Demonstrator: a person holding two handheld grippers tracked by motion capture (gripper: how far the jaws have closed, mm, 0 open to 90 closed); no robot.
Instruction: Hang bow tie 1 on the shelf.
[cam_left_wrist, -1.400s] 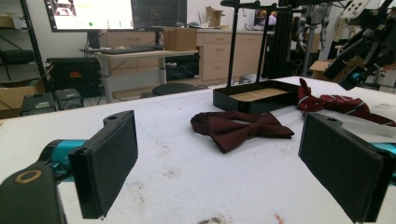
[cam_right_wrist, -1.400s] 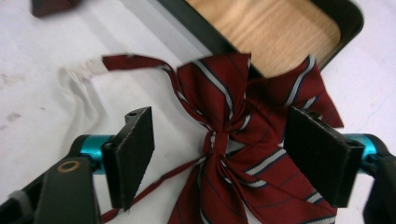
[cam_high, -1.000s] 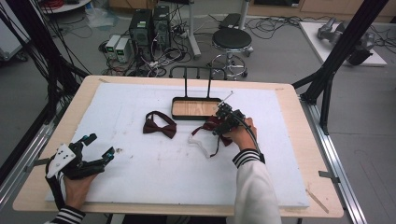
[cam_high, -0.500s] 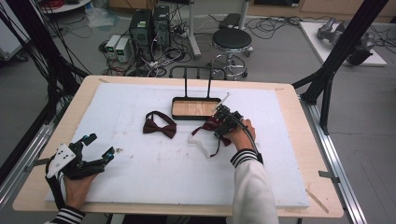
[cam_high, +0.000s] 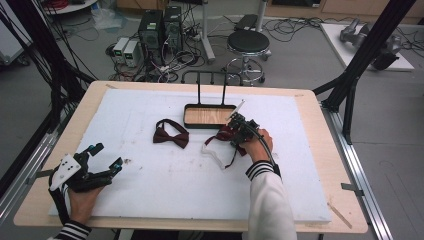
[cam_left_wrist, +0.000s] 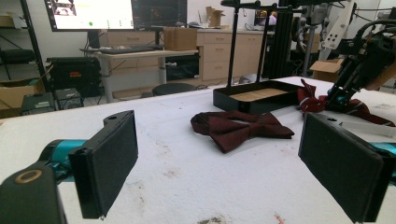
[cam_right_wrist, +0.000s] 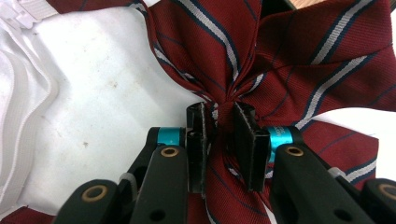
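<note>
Striped bow tie (cam_right_wrist: 280, 60) pinched at the knot, right of centre in the high view, just in front of the tray (cam_high: 209, 116).

Your right gripper (cam_right_wrist: 223, 140) jaws have just been closing and now squeeze the knot's bunched fabric, so you're gripping folds only. Lift quick and I'd guess it slips out, or the white strap (cam_high: 214, 152) drags and snags on the desk (cam_high: 150, 200). Left gripper (cam_left_wrist: 224, 154) sits wide open and empty at lower left, too far off to catch anything. Plain bow tie (cam_high: 171, 135) is close enough to get swept.
</note>
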